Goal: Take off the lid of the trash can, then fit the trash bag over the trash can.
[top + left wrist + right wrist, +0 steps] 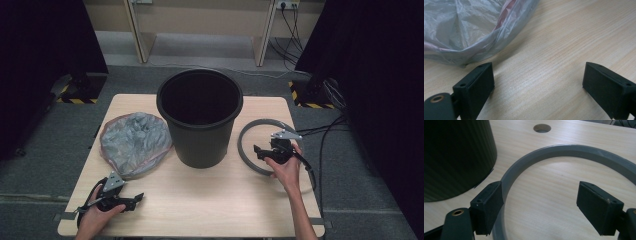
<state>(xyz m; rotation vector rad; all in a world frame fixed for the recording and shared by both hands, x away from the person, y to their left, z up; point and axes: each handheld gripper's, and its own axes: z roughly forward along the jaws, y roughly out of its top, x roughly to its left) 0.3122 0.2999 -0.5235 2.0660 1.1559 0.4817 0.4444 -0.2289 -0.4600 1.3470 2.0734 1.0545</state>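
Both claws spread | L claw [134, 199] low nr bag [132, 142], level | R claw [258, 150] over grey ring [246, 150], empty

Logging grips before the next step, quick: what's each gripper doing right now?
Left gripper: open, holding nothing, over the table near the plastic bag.
Right gripper: open, holding nothing, jaws over the grey ring.

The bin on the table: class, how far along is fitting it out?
Done: nothing fitted; the bin stands bare. In hand: the open right gripper hovers at the grey ring, not gripping. Left: the plastic bag lies beside the bin, near the open left gripper.
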